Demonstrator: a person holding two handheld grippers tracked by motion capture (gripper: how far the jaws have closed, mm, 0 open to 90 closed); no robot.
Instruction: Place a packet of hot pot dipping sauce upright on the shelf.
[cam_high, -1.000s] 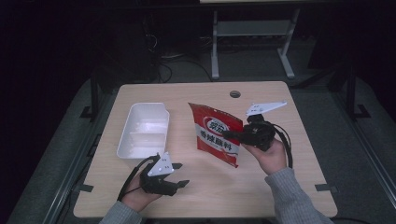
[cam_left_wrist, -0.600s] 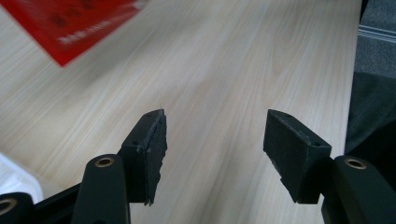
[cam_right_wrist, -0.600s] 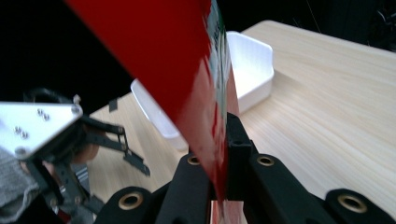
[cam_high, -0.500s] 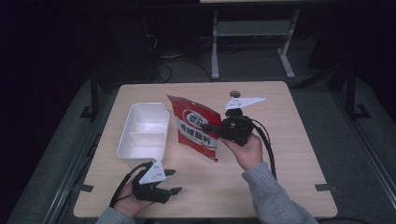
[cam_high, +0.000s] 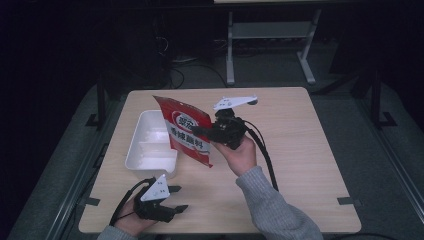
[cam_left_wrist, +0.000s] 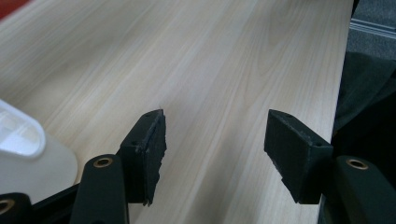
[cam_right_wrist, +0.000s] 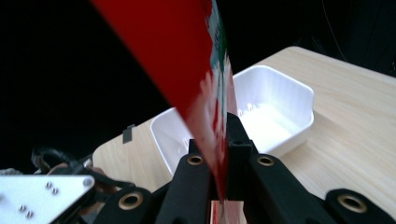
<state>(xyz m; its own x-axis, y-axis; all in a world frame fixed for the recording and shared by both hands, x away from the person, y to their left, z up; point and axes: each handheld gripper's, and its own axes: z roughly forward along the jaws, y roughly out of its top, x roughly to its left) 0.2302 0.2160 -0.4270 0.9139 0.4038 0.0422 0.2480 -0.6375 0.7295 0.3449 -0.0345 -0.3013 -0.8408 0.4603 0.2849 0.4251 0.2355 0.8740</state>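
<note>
Red pouch (cam_high: 186, 131): flat snack bag, red with white and green print; held up off the worktop, tilted, its lower part hanging over the near right corner of the white tray. In the right gripper view the pouch (cam_right_wrist: 201, 88) rises edge-on from between the jaws.
Right tongs (cam_high: 202, 131): pressed together on the pouch's right edge, pinching it; carried in the person's right hand (cam_high: 239, 152), grey sleeve behind, black cable trailing back along the forearm.
White tray (cam_high: 145, 145): rectangular plastic container with rounded corners, standing on the left part of the worktop; a low ridge divides it into compartments. Contents: nothing seen inside; the part under the pouch is hidden. In the right gripper view the tray (cam_right_wrist: 280, 100) lies beyond the pouch, its inside bare white.
Left tongs (cam_high: 177, 198): spread apart, nothing between them; resting low at the near left edge of the worktop, just short of the tray's near end. In the left gripper view the jaws stand wide over bare wood, with a tray corner (cam_left_wrist: 21, 140) at the left.
Worktop (cam_high: 300, 150): pale wood-grain board with rounded corners.
</note>
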